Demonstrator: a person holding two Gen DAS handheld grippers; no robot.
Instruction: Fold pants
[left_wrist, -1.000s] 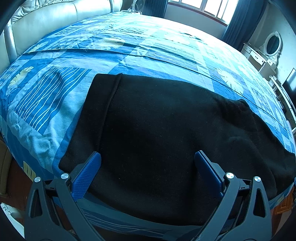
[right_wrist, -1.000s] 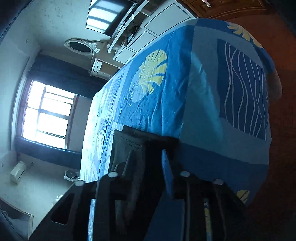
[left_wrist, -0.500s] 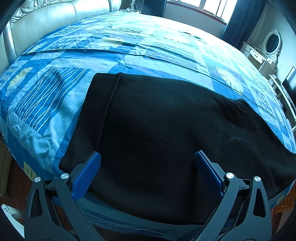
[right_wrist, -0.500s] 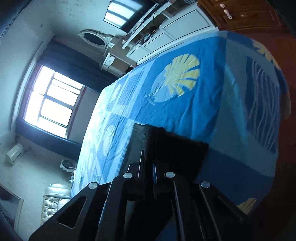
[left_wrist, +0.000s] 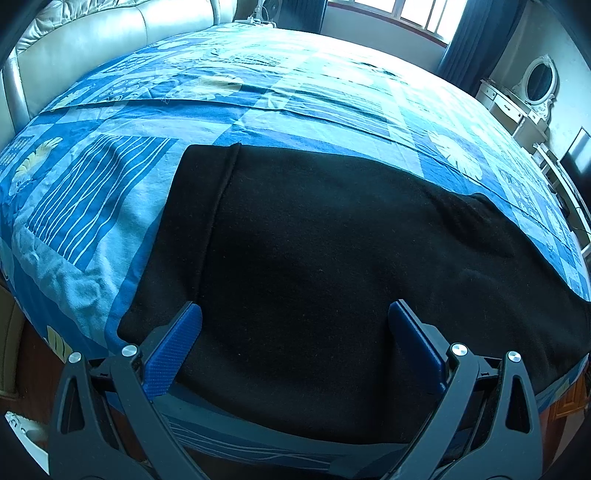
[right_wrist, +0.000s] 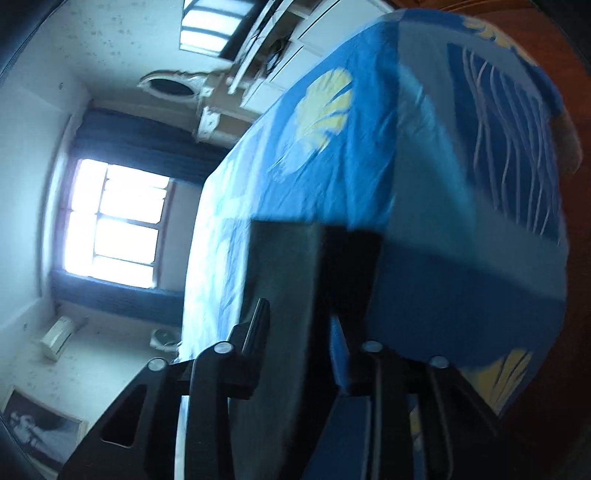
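Black pants lie spread flat on the blue patterned bedspread, waistband end at the left. My left gripper is open and hovers over the near part of the pants, holding nothing. In the blurred right wrist view, the leg end of the pants lies between the fingers of my right gripper, which stand apart on either side of the cloth.
A cream leather headboard is at the far left. A white dresser with an oval mirror stands at the right. A window with dark curtains is beyond the bed. The bed's edge drops to a wooden floor.
The right gripper was shut on the pants' leg end half a second ago; its fingers now stand apart and the view has swung. The left gripper has not moved.
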